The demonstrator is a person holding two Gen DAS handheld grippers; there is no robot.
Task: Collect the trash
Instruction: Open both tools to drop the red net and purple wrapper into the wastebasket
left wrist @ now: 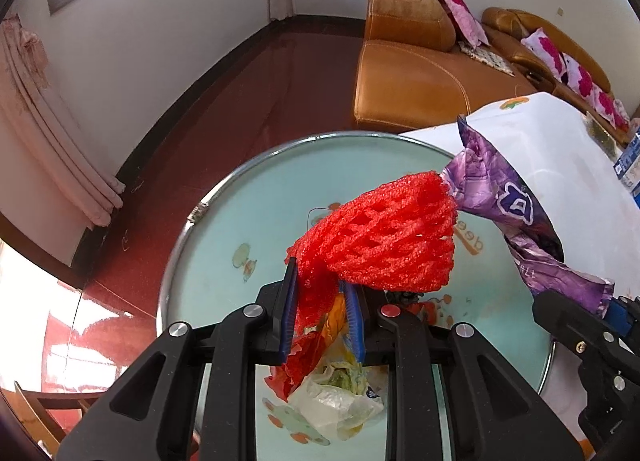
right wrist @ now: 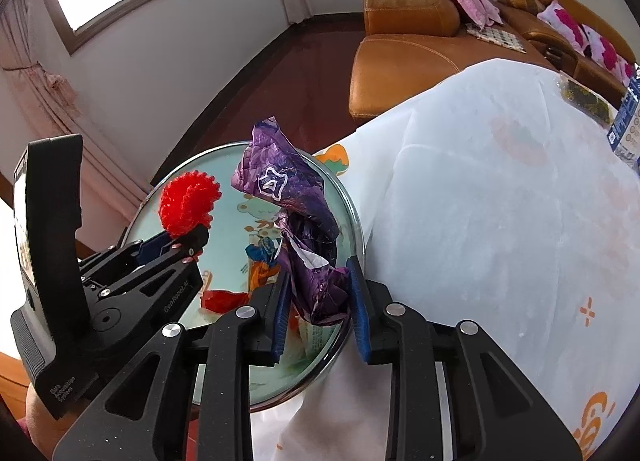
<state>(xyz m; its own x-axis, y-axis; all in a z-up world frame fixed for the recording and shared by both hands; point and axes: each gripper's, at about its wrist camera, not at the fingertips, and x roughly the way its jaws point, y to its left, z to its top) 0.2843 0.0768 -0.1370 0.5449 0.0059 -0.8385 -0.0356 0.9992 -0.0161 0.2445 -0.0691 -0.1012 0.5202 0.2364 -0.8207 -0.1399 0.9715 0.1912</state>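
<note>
Bin rim, red foam net above, purple wrapper beside

Blue box cut by the right edge, its print too small to read

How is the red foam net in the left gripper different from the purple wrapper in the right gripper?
The red foam net is a springy open mesh, one plain colour; the purple wrapper is crumpled glossy film with white print. The net bulges into a rounded sleeve; the wrapper is creased and twisted. Both are pinched at one end and held above the round basin.
</note>
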